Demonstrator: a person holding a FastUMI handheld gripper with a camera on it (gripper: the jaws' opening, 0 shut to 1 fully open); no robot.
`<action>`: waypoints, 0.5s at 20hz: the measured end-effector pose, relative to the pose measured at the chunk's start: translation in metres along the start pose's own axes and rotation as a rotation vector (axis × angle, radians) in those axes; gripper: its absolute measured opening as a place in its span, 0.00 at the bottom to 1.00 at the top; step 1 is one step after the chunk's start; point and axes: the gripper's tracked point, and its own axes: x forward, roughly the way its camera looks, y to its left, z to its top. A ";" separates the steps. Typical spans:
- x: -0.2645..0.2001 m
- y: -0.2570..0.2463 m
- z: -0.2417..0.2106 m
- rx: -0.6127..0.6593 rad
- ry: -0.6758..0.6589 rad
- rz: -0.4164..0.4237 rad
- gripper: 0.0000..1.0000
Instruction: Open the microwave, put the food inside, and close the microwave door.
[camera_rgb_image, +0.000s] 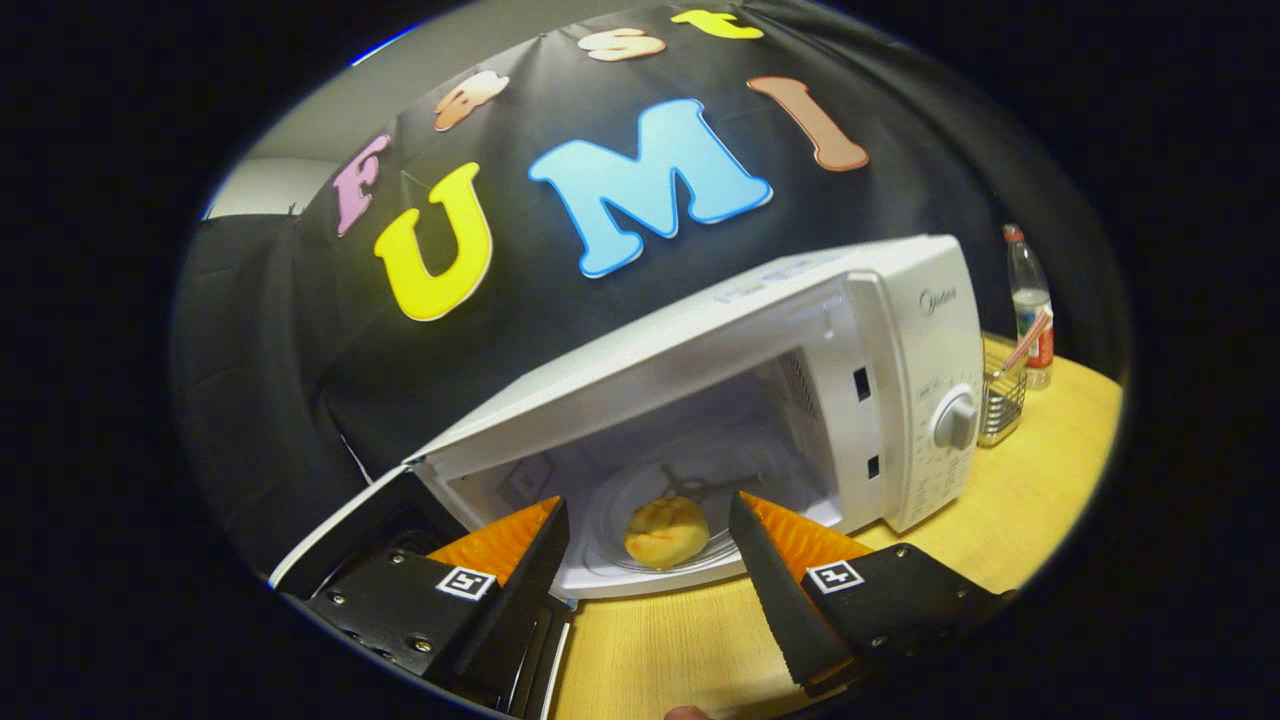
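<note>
The camera rides the tongs (648, 515), facing close into the open microwave (760, 400).

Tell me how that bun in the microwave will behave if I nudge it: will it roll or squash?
The bun looks rounded and domed, so a side push might rock or roll it on the smooth glass plate. Its puffy, bread-like surface suggests it is light and would probably dent under a firm squeeze. The open gripper has fingers apart, not touching it.

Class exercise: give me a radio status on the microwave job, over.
Gripper open, holding nothing. Food on turntable inside microwave, between fingertips. Door open beside one finger, nothing blocking.
</note>
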 end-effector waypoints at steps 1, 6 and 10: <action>-0.014 0.002 0.011 -0.013 -0.019 0.006 0.97; -0.083 0.027 0.036 -0.094 -0.042 0.048 0.97; -0.133 0.071 0.029 -0.159 -0.027 0.138 0.97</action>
